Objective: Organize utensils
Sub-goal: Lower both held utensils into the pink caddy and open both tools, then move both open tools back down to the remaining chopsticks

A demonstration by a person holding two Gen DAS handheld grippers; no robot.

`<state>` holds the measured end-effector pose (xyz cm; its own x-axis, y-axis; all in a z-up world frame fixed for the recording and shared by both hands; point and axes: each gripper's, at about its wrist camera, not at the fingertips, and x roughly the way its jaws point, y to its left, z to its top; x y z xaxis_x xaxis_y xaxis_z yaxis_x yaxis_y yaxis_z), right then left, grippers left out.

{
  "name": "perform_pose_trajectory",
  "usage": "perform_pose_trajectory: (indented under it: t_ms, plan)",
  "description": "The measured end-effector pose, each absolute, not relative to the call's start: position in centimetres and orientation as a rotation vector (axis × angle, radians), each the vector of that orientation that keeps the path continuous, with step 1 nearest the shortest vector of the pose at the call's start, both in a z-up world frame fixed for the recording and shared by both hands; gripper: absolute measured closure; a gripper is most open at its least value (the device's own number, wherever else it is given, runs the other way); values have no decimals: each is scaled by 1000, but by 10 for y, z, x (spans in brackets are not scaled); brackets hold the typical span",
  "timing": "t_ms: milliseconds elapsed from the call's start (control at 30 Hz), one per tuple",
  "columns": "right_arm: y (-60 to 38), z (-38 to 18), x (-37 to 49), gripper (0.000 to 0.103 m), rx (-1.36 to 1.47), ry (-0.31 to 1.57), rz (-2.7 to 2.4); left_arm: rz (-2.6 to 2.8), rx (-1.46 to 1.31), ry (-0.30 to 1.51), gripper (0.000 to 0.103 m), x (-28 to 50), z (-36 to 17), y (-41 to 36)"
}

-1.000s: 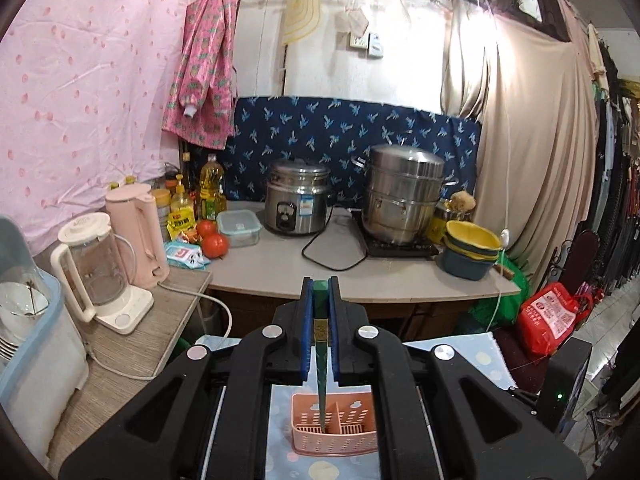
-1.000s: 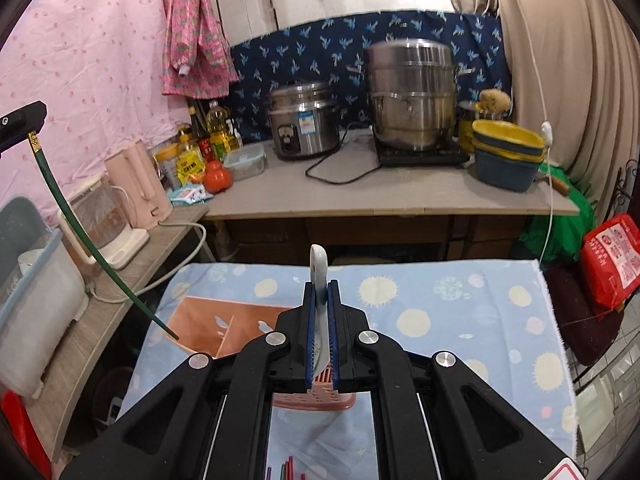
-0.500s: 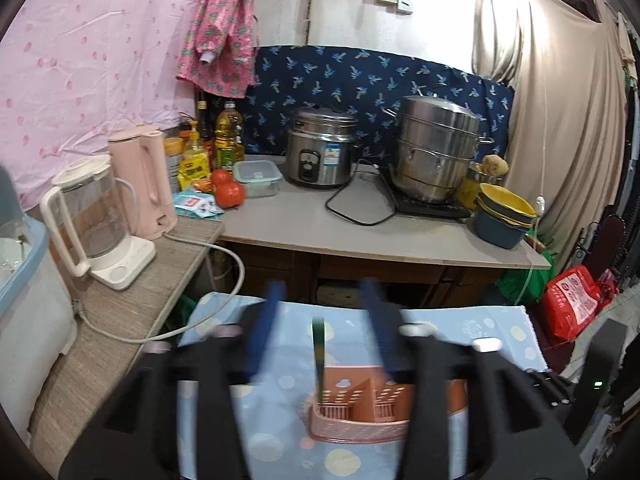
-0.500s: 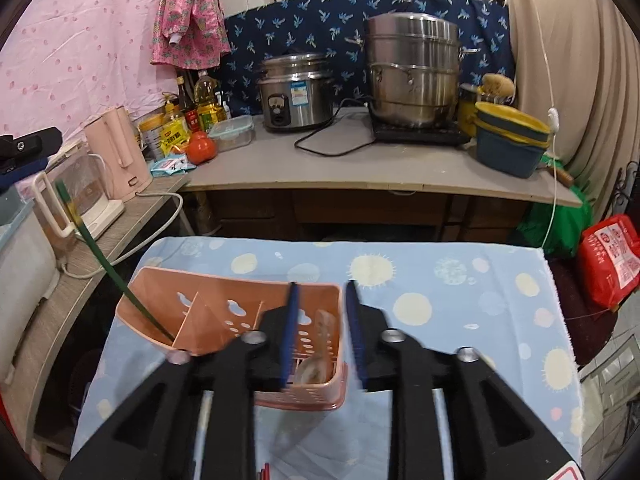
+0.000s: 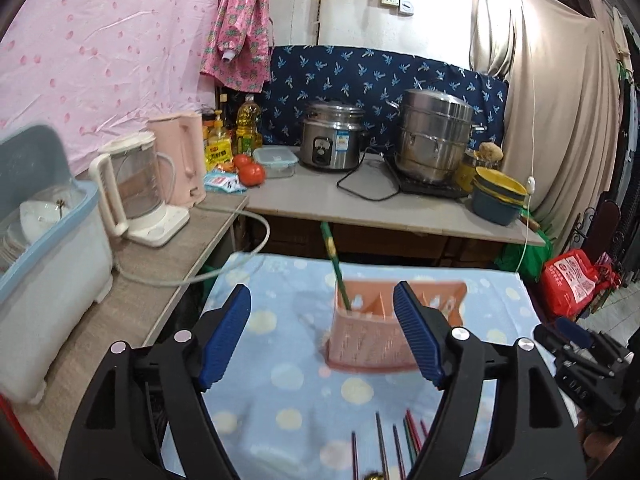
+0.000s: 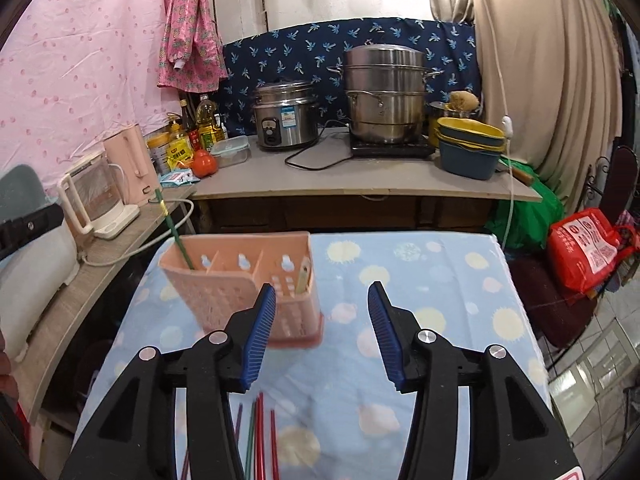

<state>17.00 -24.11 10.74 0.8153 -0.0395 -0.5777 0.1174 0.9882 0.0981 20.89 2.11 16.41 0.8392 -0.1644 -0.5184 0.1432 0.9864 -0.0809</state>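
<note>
Both tools are empty. The left gripper [image 5: 322,334] has its jaws spread wide, holding nothing; the right gripper [image 6: 322,334] likewise stands with jaws apart and empty. The pink utensil caddy [image 6: 244,292] stands on the dotted blue tablecloth [image 6: 440,288], at about 11 o'clock from the right gripper and just beyond the left gripper's fingertips. A green chopstick [image 6: 176,236] leans in the caddy's leftmost compartment, its top tilted toward 11 o'clock; a pale spoon-like utensil [image 6: 303,278] sits in the rightmost compartment, mostly hidden. Loose chopsticks [image 6: 258,436], red, green and dark, lie on the cloth at 6 o'clock, partly hidden beneath the right gripper's body. Judgement: sorting is partly done, with the loose sticks outstanding. Hazards: the caddy looks light and sits on soft cloth, so a knock from either gripper could tip it; the steeply leaning chopstick could lever it over; thin sticks lying flat on fabric may slip from the pads or snag the cloth when pinched.
</note>
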Motion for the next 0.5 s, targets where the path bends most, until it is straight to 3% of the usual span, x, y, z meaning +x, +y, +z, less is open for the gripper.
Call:
perform_pose_trajectory:
  t_ms: [500]
  plan:
    - [-223,17,15,54,155,783,-125,-215,-51,854,32,73,16,38]
